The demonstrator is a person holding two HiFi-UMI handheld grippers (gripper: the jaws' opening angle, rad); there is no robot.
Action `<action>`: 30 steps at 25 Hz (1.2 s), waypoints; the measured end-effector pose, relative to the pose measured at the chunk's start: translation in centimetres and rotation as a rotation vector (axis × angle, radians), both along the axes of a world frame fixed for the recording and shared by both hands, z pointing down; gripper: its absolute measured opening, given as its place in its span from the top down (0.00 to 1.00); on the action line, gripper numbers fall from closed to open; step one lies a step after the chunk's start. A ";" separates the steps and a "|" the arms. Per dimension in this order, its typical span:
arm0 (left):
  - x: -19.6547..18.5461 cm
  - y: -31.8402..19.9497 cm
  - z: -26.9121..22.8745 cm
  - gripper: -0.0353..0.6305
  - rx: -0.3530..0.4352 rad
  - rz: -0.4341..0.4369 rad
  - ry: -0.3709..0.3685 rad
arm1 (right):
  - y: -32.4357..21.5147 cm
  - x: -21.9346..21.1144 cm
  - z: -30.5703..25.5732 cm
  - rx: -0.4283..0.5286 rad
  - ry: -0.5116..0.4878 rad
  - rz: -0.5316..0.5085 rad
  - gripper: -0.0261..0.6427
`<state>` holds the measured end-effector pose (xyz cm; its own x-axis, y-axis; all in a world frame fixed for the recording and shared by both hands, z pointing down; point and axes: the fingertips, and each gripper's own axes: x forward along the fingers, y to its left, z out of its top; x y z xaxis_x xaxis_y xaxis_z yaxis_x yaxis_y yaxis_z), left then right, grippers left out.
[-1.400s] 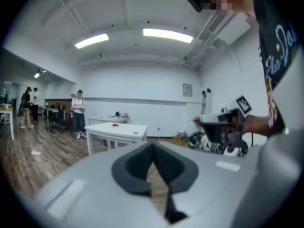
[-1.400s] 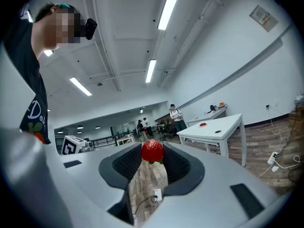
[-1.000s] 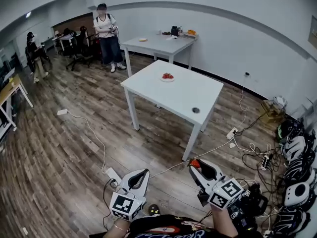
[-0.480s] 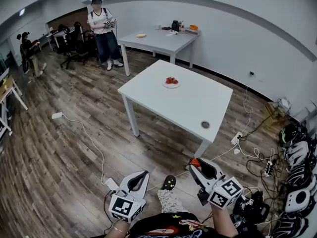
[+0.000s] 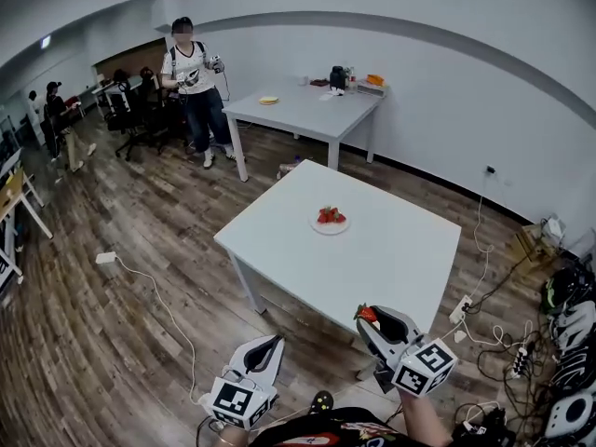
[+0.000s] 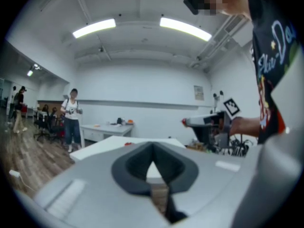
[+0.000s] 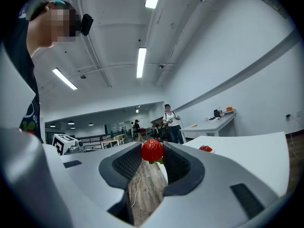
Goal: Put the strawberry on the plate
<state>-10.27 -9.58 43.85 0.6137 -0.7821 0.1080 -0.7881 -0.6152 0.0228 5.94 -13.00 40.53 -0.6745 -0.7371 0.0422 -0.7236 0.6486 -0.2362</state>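
Observation:
A red strawberry (image 7: 152,151) with green leaves sits pinched between the tips of my right gripper (image 5: 368,316), which is held low in front of the white table (image 5: 391,259). The same strawberry (image 5: 367,314) shows at the jaw tips in the head view. A small white plate (image 5: 330,225) lies near the middle of the table with strawberries (image 5: 329,216) on it; that plate (image 7: 206,150) also shows far off in the right gripper view. My left gripper (image 5: 268,344) hangs lower left, off the table, its jaws together with nothing between them.
A second white table (image 5: 307,108) with small items stands behind. A person (image 5: 194,87) holding grippers stands at the back left near office chairs. Cables and a power strip (image 5: 104,258) lie on the wooden floor; helmets (image 5: 573,324) are piled at the right.
The view has advanced toward the table, which is now nearer and larger. Both grippers keep their pose; the right one still holds the strawberry.

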 end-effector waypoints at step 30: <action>-1.9 -39.7 4.2 0.96 -0.065 0.247 -0.067 | -41.5 -2.8 14.6 -0.335 0.415 0.166 0.75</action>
<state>-12.17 -49.23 48.08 0.7748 -0.5997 0.1998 -0.6154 -0.7879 0.0216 3.16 -54.53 55.17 -0.4277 -0.7323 0.5299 -0.8857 0.4567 -0.0836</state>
